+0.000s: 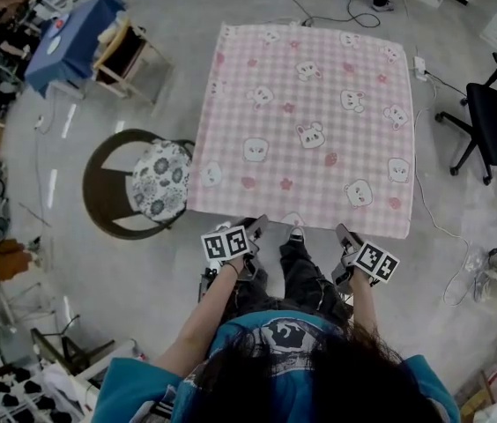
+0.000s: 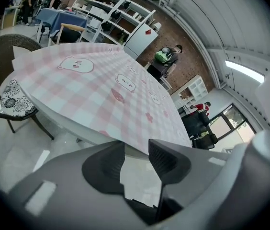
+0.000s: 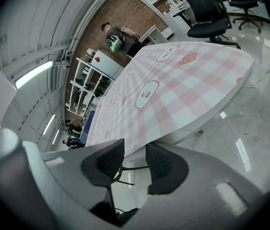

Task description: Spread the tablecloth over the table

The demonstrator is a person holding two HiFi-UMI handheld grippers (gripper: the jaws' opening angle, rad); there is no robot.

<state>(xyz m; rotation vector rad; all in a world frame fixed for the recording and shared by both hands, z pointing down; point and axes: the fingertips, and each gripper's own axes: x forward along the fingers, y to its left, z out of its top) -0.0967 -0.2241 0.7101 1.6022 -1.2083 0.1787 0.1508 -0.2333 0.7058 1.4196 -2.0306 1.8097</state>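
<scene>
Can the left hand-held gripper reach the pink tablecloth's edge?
Probably yes: the left hand-held gripper is open and empty right by the near edge of the tablecloth, and nothing blocks the way.

The tablecloth [image 1: 310, 122] is soft pink cloth, lying smooth. The floor [image 1: 143, 289] is grey and shiny. The flowery chair cushion [image 1: 160, 181] is cloth too.

Tablecloth [image 1: 306, 122] — pink-and-white checks; chair cushion [image 1: 160, 180] — black-white floral.

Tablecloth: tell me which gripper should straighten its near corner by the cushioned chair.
Left, probably. The left gripper, open, sits at the tablecloth's near edge closer to that corner; the right gripper is nearer the other corner.
</scene>
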